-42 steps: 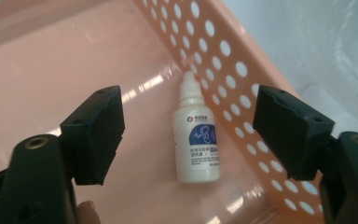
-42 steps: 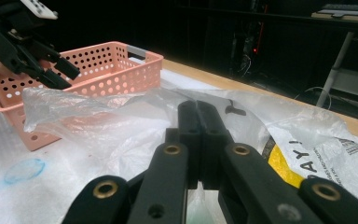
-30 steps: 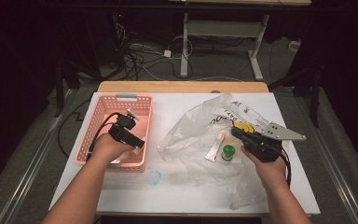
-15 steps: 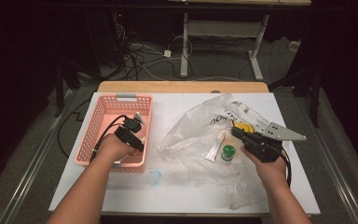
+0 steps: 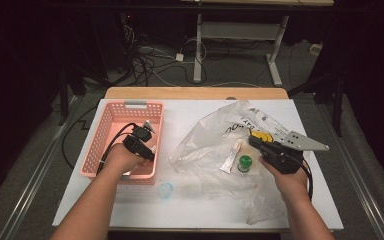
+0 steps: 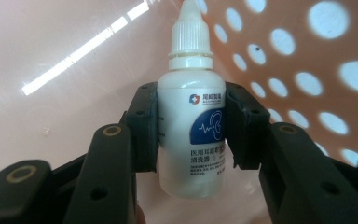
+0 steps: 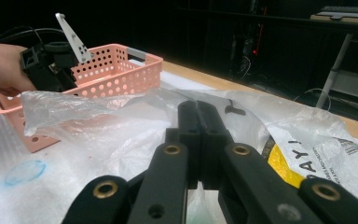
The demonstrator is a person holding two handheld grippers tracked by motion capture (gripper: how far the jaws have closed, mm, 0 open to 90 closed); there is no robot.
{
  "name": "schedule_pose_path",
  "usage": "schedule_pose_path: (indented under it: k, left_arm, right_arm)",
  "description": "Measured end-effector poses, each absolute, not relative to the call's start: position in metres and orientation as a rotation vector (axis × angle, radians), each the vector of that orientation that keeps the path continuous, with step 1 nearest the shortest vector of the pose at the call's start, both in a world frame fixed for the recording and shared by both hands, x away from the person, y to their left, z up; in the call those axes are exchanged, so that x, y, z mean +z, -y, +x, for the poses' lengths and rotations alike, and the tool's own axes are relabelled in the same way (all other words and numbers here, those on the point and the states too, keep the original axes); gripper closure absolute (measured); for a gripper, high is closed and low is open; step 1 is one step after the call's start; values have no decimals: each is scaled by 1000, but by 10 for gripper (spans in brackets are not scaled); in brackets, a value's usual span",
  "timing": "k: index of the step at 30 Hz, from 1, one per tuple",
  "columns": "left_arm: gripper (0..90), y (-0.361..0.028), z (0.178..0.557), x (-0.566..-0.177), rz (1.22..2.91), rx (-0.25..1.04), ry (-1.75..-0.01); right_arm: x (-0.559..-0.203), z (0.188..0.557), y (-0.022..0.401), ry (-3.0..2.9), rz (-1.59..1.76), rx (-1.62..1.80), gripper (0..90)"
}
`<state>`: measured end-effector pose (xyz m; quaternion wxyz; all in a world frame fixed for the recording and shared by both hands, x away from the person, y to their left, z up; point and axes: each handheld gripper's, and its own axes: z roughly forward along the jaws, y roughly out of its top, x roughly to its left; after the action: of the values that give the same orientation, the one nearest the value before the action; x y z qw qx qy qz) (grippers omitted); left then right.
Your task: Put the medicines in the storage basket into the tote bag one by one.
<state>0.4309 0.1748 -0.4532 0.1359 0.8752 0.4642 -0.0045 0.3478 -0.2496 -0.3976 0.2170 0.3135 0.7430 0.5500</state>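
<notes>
The white tabletop (image 5: 190,210) is bare along its near edge and in the strip between the pink basket (image 5: 111,131) at its left and the crumpled clear plastic bag (image 5: 215,145) spread over its right half, where a green-capped item (image 5: 244,162) and a small tube (image 5: 230,161) lie just beside the right tongs (image 5: 258,142), whose jaws are pressed together on nothing. Inside the basket, near its perforated wall, the left tongs (image 6: 191,126) have just been closing and now grip a white dropper bottle (image 6: 191,135) by its sides, cap pointing away. Its blue label shows an ear symbol and Chinese print too small to read, while the bag carries black letters ending "AY!" (image 7: 303,163) on a yellow patch.
</notes>
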Motion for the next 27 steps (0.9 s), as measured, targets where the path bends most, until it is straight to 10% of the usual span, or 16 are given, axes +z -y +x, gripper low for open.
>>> schedule_pose_path:
  k: [27]
  left_arm:
    - [579, -198, 375, -414, 2186, 209, -1185]
  right_arm:
    - [-397, 347, 248, -2061, 862, 1521, 900]
